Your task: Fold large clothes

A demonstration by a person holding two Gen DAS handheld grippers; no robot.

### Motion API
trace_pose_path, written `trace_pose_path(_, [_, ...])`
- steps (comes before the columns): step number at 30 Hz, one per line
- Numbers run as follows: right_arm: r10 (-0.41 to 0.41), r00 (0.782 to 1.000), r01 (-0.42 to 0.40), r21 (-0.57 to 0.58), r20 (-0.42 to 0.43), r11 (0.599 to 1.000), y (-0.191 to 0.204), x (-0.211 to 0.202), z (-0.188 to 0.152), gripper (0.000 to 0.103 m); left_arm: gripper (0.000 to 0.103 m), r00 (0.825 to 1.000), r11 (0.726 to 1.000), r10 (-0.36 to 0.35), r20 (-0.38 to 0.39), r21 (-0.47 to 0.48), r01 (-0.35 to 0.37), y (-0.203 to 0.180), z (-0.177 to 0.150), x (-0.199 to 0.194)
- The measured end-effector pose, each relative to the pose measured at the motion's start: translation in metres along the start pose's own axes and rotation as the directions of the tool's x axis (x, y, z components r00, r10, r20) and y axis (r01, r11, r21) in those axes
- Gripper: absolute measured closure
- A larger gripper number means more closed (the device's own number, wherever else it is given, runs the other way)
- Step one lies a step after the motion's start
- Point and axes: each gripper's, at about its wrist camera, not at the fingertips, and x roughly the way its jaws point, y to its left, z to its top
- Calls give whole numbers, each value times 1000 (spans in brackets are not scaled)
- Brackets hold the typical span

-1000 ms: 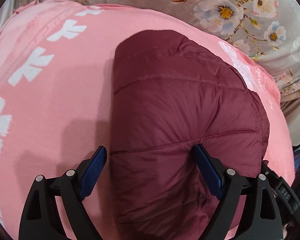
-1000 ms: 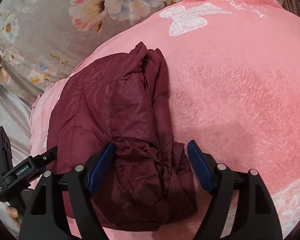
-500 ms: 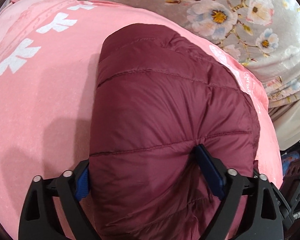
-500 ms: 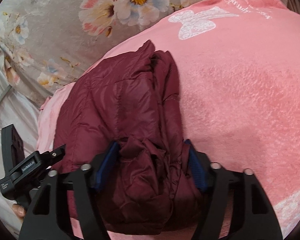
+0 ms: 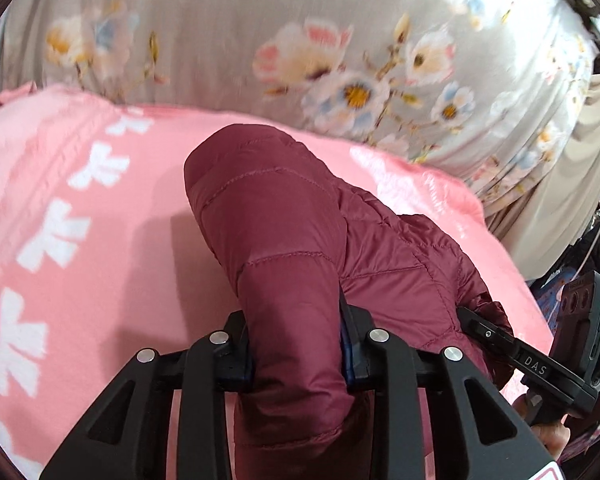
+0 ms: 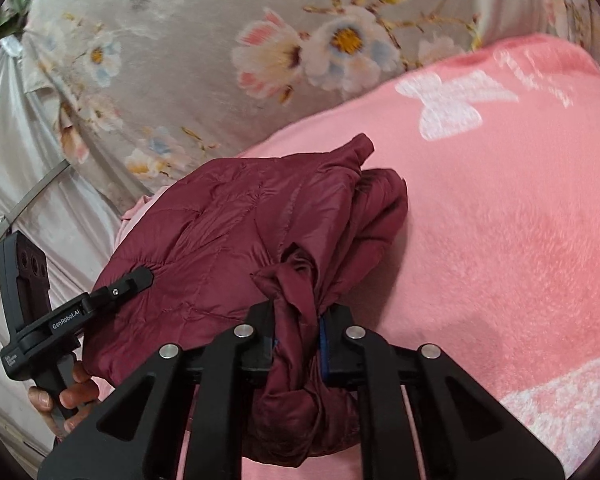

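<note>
A maroon quilted puffer jacket (image 5: 284,216) lies folded on a pink blanket (image 5: 100,240). My left gripper (image 5: 296,356) is shut on a thick puffy fold of its near edge. In the right wrist view the jacket (image 6: 228,232) is bunched, and my right gripper (image 6: 298,340) is shut on a crumpled wad of its near edge. The near edge is lifted off the blanket in both views. The right gripper also shows at the right edge of the left wrist view (image 5: 476,326), and the left gripper at the left of the right wrist view (image 6: 138,276).
The pink blanket with white butterfly prints (image 6: 500,220) covers the bed. A grey floral sheet (image 5: 300,40) lies beyond it. Pale draped fabric (image 6: 20,160) hangs at the bed's side. Dark clutter (image 5: 596,240) shows past the blanket's right edge.
Both grippers closed from open onto the jacket's near edge and pulled it up and back. The jacket has bunched and narrowed between the fingers.
</note>
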Motion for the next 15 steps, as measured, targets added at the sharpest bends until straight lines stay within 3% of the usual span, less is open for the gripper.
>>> trace_pose_path(6, [34,998,-31,-50,50,998,39,-5,11,91,76,996,999,14,89,41,-18,6,14,-41])
trace_pose_path(15, [62,991,-42,-162,121,986,98,0,35,91,76,975,995,32,218,82,-51,25,45,-88])
